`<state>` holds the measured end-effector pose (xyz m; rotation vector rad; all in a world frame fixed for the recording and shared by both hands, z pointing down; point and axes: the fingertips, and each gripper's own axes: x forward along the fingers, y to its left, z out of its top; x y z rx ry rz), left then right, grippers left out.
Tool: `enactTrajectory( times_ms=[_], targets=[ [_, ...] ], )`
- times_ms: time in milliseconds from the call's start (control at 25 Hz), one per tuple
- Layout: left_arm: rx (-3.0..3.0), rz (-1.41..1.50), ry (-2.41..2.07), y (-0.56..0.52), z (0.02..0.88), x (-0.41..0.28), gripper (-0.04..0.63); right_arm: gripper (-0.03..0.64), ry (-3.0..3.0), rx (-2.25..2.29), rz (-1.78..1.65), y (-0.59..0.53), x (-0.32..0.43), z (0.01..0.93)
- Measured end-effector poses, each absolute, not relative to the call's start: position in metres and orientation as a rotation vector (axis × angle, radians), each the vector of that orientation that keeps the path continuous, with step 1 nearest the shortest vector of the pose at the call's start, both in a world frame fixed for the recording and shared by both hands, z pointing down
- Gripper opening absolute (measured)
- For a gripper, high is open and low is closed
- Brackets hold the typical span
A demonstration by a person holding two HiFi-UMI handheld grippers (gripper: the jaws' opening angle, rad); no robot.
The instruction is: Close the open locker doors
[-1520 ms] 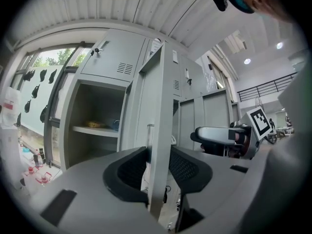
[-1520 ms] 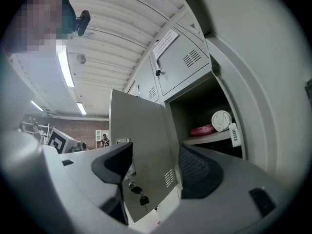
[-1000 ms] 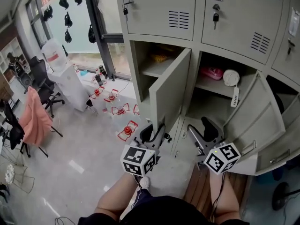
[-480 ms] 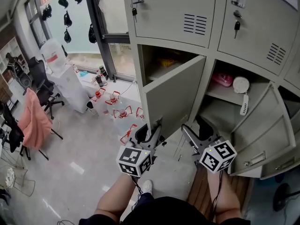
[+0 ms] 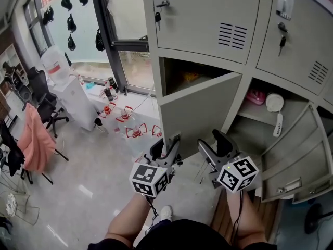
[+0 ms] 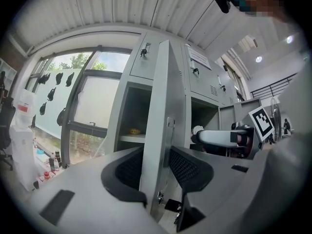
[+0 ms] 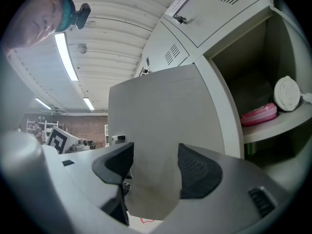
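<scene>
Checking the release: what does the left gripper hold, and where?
Nothing clamped: the locker door's free edge stands between the left gripper's fingers, which have just been opening.

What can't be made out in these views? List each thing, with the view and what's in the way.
- Yellow item: in the head view it is mostly hidden behind the half-open door; in the left gripper view it is too small to identify.
- Far right door: in the head view it is cut off by the right edge.
- Pink thing: too small in both the head view and the right gripper view.
</scene>
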<state>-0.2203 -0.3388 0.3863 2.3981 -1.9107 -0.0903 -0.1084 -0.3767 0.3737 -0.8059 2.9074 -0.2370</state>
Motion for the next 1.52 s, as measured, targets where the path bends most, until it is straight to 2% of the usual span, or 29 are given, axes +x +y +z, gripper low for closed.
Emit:
enactTrajectory(
  times_ms=[920, 1120, 1520],
  targets=[
    [2.519, -0.1, -1.721, -0.418, 0.386, -0.283, 0.201, 0.265, 2.823, -0.989, -0.239, -0.427, -0.171, 0.373],
    [2.507, -0.082, -1.731, -0.433, 0.39, -0.293, 0.179, 0.267, 2.804, -1.048, -0.228, -0.437, -0.176, 0.374],
    [2.563, -0.094, -1.646, -0.443, 0.392, -0.3, 0.181, 0.273, 2.78, -1.119, -0.226, -0.455, -0.185, 0.374]
  ],
)
